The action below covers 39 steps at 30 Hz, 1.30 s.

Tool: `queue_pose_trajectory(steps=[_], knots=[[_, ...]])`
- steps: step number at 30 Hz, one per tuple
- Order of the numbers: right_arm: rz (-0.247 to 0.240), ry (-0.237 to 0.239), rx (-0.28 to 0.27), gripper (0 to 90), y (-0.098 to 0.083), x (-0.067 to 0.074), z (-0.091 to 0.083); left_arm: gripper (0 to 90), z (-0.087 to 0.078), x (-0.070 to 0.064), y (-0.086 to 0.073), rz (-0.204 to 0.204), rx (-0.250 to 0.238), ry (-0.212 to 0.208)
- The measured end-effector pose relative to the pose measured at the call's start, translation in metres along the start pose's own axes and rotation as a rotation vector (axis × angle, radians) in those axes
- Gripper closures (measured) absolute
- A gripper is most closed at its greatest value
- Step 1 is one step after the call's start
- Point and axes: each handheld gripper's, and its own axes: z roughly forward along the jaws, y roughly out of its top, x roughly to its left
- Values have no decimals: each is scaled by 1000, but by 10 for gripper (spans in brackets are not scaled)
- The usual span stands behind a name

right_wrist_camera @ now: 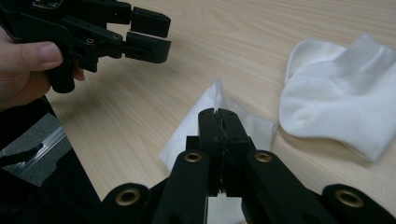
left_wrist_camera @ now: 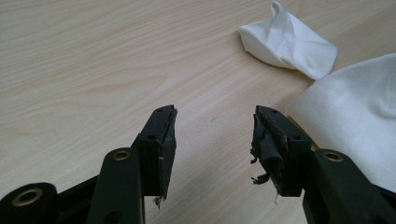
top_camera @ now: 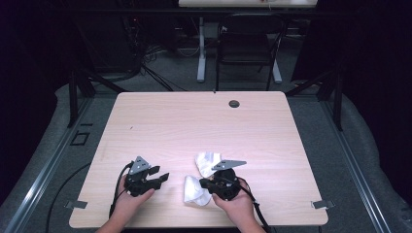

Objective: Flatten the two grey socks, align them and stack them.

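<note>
Two white ankle socks lie on the light wooden table. My right gripper has its jaws shut on an edge of the nearer sock, which rises in a peak at the jaw tips. The second sock lies crumpled just beyond it, untouched. My left gripper hovers open to the left of the socks, pointing towards them, with bare table between its worn pads.
A round cable hole sits near the table's far edge. Behind the table stand a black chair and a desk leg. Cables trail from both grippers off the near edge.
</note>
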Motion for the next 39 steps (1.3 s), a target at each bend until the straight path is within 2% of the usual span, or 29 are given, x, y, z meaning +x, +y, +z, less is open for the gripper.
queue_pose_trajectory(steps=[3, 8, 12, 13, 15, 16, 17, 18, 25, 29, 30, 32, 36, 37, 39], knots=[[-5, 4, 3, 898, 5, 4, 3, 494, -1, 1, 0, -1, -8, 6], [-38, 31, 27, 897, 20, 21, 19, 494, -6, 8, 1, -7, -7, 16], [-52, 38, 49, 893, 23, 27, 31, 494, -7, 11, 2, -15, -17, 21], [-50, 47, 56, 879, 23, 29, 40, 494, -8, 11, 1, -16, -15, 22], [-47, 57, 59, 864, 23, 29, 44, 494, -8, 11, 1, -15, -14, 22], [-42, 84, 67, 836, 22, 30, 53, 494, -7, 11, 1, -12, -12, 20], [-42, 84, 67, 836, 22, 30, 53, 494, -7, 11, 1, -12, -12, 20], [-49, 98, 71, 830, 20, 30, 60, 494, -7, 11, 1, -9, -12, 18], [-51, 92, 89, 749, 13, 27, 72, 494, -6, 7, 1, -1, -7, 11], [-40, 103, 67, 711, 10, 26, 68, 495, -5, 6, 1, 3, -4, 9], [-46, 107, 30, 698, 12, 26, 60, 495, -5, 5, 1, 9, 1, 7], [-49, 102, -10, 697, 13, 24, 49, 496, -4, 2, 1, 12, 3, 3], [-41, 61, -52, 705, 13, 12, 28, 497, -3, -3, 2, 21, -1, -10], [-41, 61, -52, 705, 13, 12, 28, 497, -3, -3, 2, 21, -1, -10], [-25, 23, -43, 748, 8, -1, 19, 498, -3, -10, 4, 28, -4, -26]])
